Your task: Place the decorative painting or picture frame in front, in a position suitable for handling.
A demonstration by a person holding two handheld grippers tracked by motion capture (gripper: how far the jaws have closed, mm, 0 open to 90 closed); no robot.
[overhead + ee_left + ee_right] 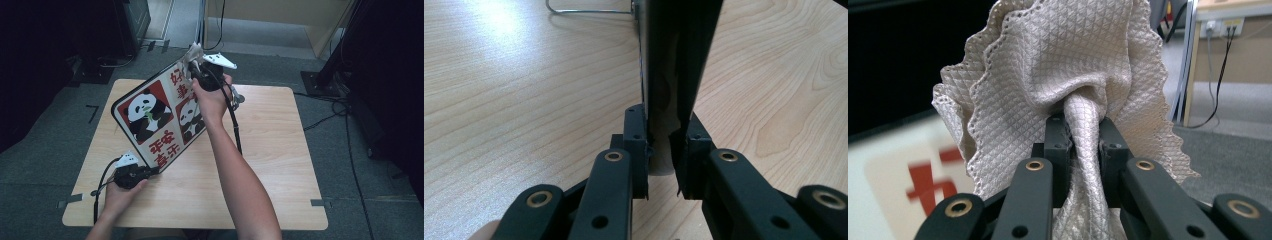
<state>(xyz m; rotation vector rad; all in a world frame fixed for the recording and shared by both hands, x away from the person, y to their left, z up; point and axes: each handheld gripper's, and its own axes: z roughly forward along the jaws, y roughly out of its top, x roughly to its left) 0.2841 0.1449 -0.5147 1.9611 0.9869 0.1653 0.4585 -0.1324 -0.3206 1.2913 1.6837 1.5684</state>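
— High view first: what's nearest the person?

— The left gripper, low near the front left of the wooden table. Its jaws are clamped on the bottom corner of the panda board, a flat panel with two panda pictures and red characters on a pale face with a dark rim.

— Is the board lying flat?

— No. It stands tilted up off the table, lower corner at the left gripper, upper edge leaning away toward the far side. In the left gripper view you look straight along its thin edge, rising between the two black jaws, with the pads pressed on either side of it.

— And farther along?

— The person's right forearm reaches across the middle of the table to the board's upper end. There the right gripper is clenched on a bunched beige cloth, held right at the top edge of the board; whether the cloth touches it, I can't tell.

— How does that grip look up close?

— In the right gripper view the cloth has a fine diamond weave and a scalloped edge. A twisted fold of it is pinched between the jaws, and the rest fans out above them. The board's pale face with a red mark shows blurred below left.

— Beyond the table?

— Grey carpet, cables and dark stands.
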